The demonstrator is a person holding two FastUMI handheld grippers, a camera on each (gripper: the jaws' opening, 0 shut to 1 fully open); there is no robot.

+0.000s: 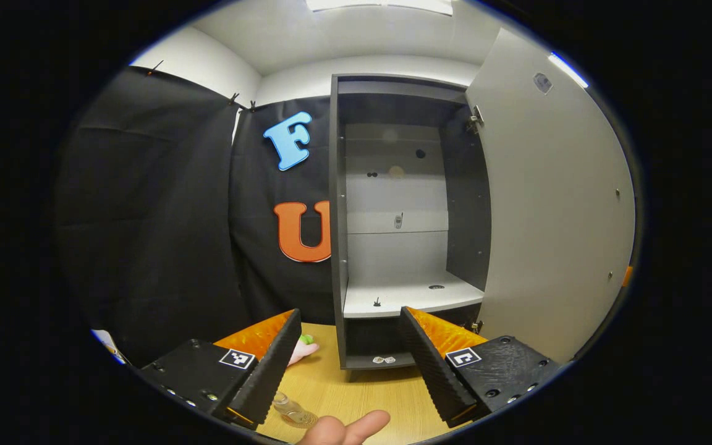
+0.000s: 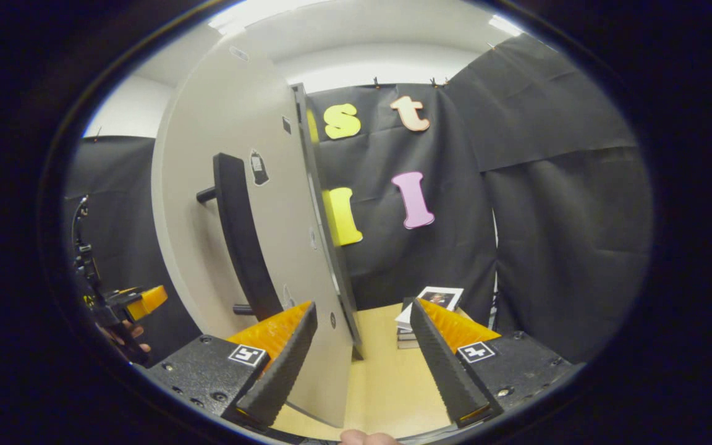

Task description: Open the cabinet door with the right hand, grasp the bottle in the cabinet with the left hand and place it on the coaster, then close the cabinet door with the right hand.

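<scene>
The grey cabinet [image 1: 339, 204] stands open, its door [image 1: 554, 204] swung out to the right. Its lit lower shelf [image 1: 411, 296] holds no bottle. A clear bottle [image 1: 294, 411] stands on the wooden table just below my left gripper [image 1: 353, 371], by the left finger's tip; the gripper is open and holds nothing. I cannot tell what lies under the bottle. In the right gripper view, the door [image 2: 232, 154] with its black bar handle [image 2: 241, 235] is close ahead. My right gripper [image 2: 362, 364] is open, with the door's free edge in the gap, untouched.
A pink and green object [image 1: 303, 351] lies on the table [image 1: 368, 383] behind the left finger. A fingertip [image 1: 347, 428] shows at the bottom edge. A stack of books [image 2: 427, 309] sits on the table right of the door. The left gripper [image 2: 130, 303] and a hand show far left.
</scene>
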